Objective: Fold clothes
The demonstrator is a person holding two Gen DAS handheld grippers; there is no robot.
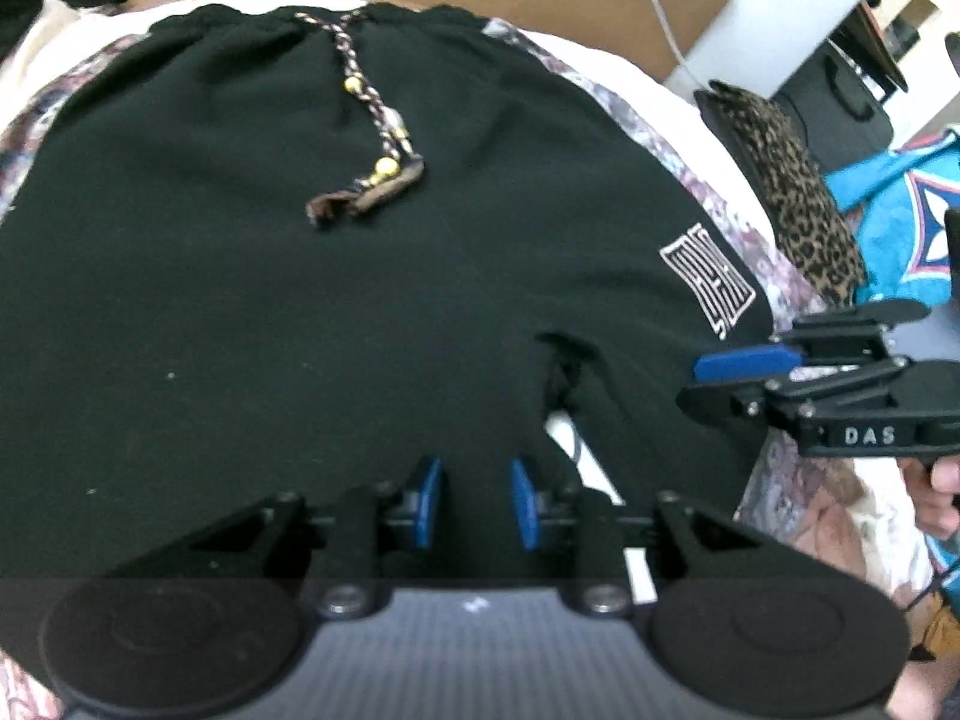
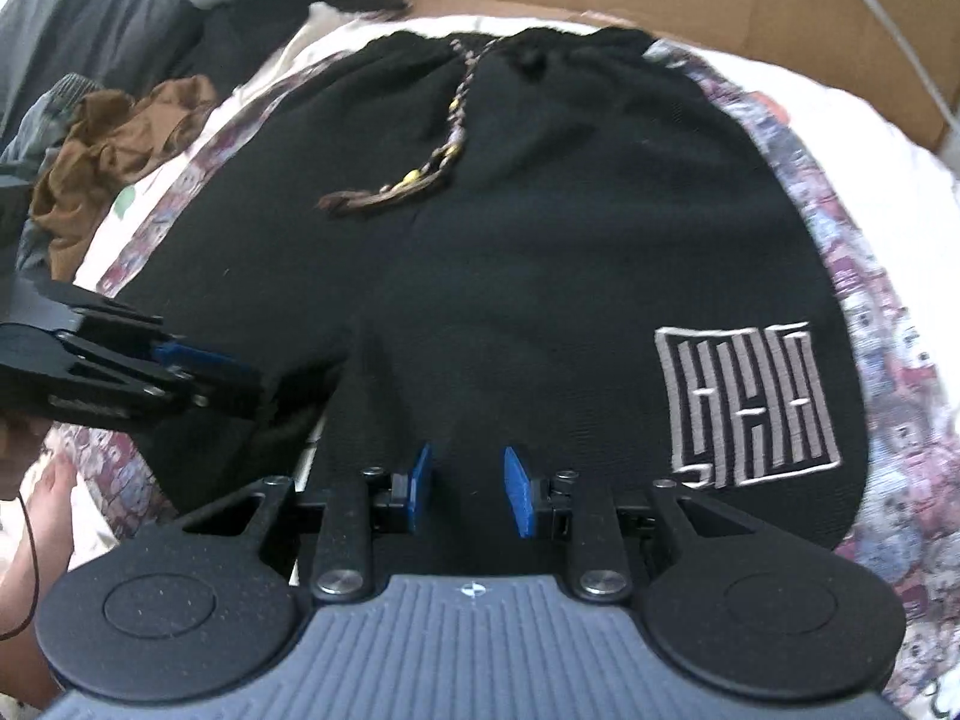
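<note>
A pair of black knit shorts [image 1: 336,276] is lying spread flat on a white bedcover with a mauve patterned border [image 1: 798,474], waistband at the far edge. A braided brown drawstring with yellow beads [image 1: 375,156] is trailing down the front, and a white maze-like square logo [image 2: 747,405] is sitting on the leg hem nearest the right side.

The left gripper [image 1: 474,501] is hovering over the near hem, its blue-padded fingers [image 1: 429,501] standing apart with black fabric showing between them but nothing pinched. The right gripper [image 2: 462,492] is likewise hanging over the hem beside the logo, its blue fingers [image 2: 519,492] spread and gripping nothing. A crumpled brown garment [image 2: 114,144] is lying off to the left.
</note>
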